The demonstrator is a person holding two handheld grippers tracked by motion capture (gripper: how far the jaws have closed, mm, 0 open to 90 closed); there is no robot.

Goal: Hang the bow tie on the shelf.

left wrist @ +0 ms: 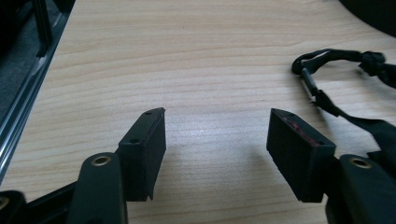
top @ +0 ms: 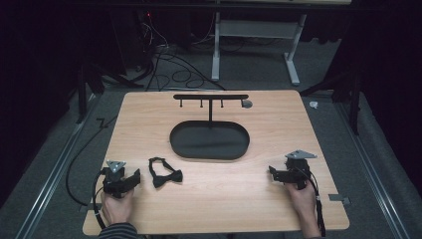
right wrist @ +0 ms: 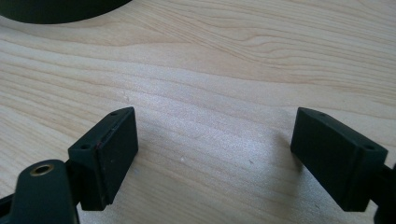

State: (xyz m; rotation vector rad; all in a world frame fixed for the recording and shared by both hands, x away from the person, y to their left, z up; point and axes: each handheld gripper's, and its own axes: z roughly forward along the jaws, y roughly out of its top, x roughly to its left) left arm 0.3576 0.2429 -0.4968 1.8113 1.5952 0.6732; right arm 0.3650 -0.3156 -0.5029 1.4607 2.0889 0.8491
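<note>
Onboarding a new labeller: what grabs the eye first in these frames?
The black stand with its oval tray base sits at the middle of the wooden table, a bar of small hooks across its top. A black bow tie with its strap lies on the bare wood in front of it toward the left, beside the left gripper. The right gripper rests near the table's right edge; both are open and hold nothing.

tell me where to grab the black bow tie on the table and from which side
Probably best at the centre knot of the bow tie, where the two wings pinch narrow and the fabric bunches thickest. It lies flat on the wooden table, strap looped toward the tray, so come from above with the left gripper, which is nearest, its jaws open across the knot.
</note>
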